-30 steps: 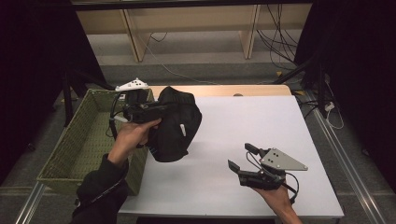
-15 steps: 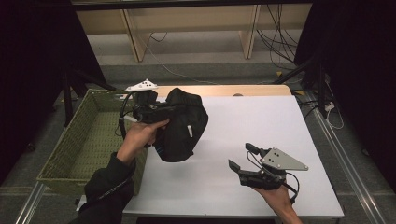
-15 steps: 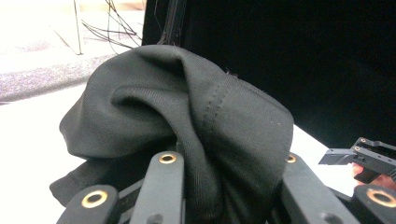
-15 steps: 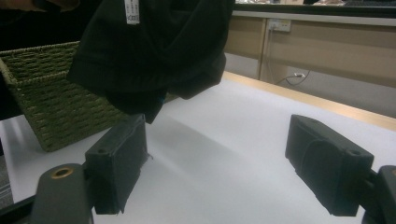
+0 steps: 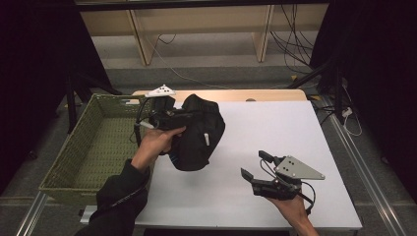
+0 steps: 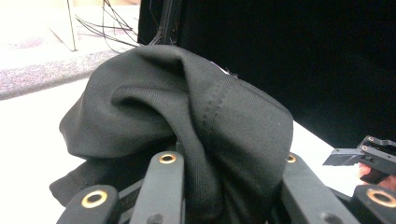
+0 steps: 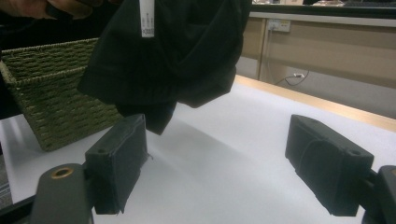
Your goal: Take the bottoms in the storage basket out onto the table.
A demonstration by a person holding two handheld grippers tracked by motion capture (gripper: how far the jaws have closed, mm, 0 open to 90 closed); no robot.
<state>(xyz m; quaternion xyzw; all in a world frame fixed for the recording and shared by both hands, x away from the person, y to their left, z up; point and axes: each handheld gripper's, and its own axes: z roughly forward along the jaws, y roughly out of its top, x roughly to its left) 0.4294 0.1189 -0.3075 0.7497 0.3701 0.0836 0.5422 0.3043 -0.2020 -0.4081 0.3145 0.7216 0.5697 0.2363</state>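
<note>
A black garment [image 5: 197, 133] hangs bunched in the air over the white table's [image 5: 280, 123] left part, just right of the basket. My left gripper [image 5: 183, 117] is shut on its upper folds; in the left gripper view the cloth [image 6: 187, 112] is pinched between the jaws of my left gripper [image 6: 229, 163]. A white label [image 7: 146, 18] dangles from the garment [image 7: 173, 56]. My right gripper [image 5: 255, 165] rests low near the table's front right, its jaws wide open with nothing between them; the right gripper view shows my right gripper [image 7: 224, 163] aimed at the hanging garment.
A green woven basket [image 5: 64, 162] stands at the table's left edge, its wall [image 7: 51, 93] close to the hanging cloth. Shelving and cables lie on the floor beyond the table's far wooden edge [image 5: 255, 94].
My left hand has carried the black garment a little to the right, away from the basket. The right gripper has stayed where it was, still open.
</note>
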